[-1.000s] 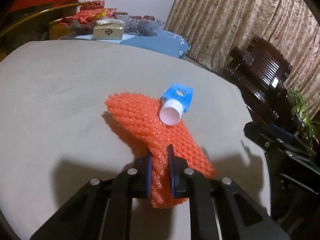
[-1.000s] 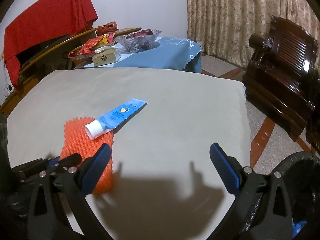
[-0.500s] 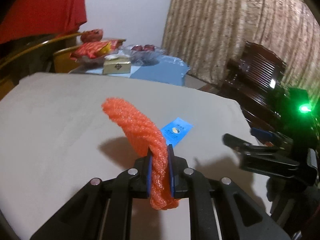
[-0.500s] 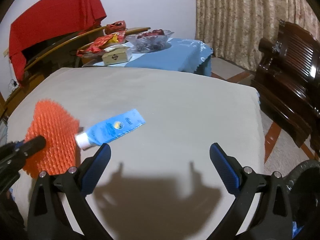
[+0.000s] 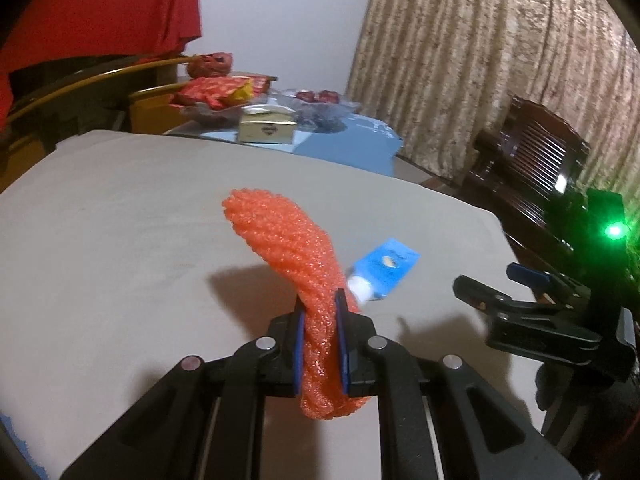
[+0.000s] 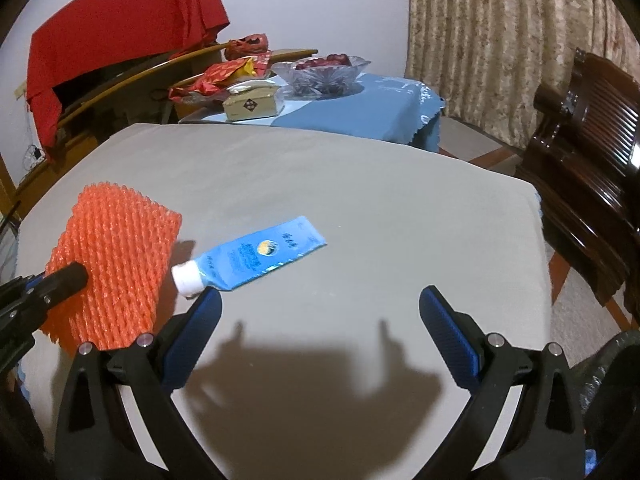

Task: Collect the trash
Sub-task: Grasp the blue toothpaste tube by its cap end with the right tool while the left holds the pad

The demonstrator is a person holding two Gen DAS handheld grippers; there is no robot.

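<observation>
The orange foam net (image 5: pixel 298 252) has been lifted clear of the table (image 5: pixel 120 220) by the clamped left gripper (image 5: pixel 320 336); the freed blue tube (image 6: pixel 260 254) lies mid-table before the wide-open right gripper (image 6: pixel 320 328), likely next.

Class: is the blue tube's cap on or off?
On. The blue tube lies flat on the grey table, with its white cap fitted at the near end.

I am holding the foam net (image 6: pixel 112 264) in my left gripper (image 5: pixel 320 320) above the table (image 6: pixel 360 184), at the frame's left in the right wrist view. The tube (image 6: pixel 256 256) is lying just right of it, ahead of my right gripper (image 6: pixel 320 320). A tissue box (image 6: pixel 250 104) is sitting behind the table, upper centre.
</observation>
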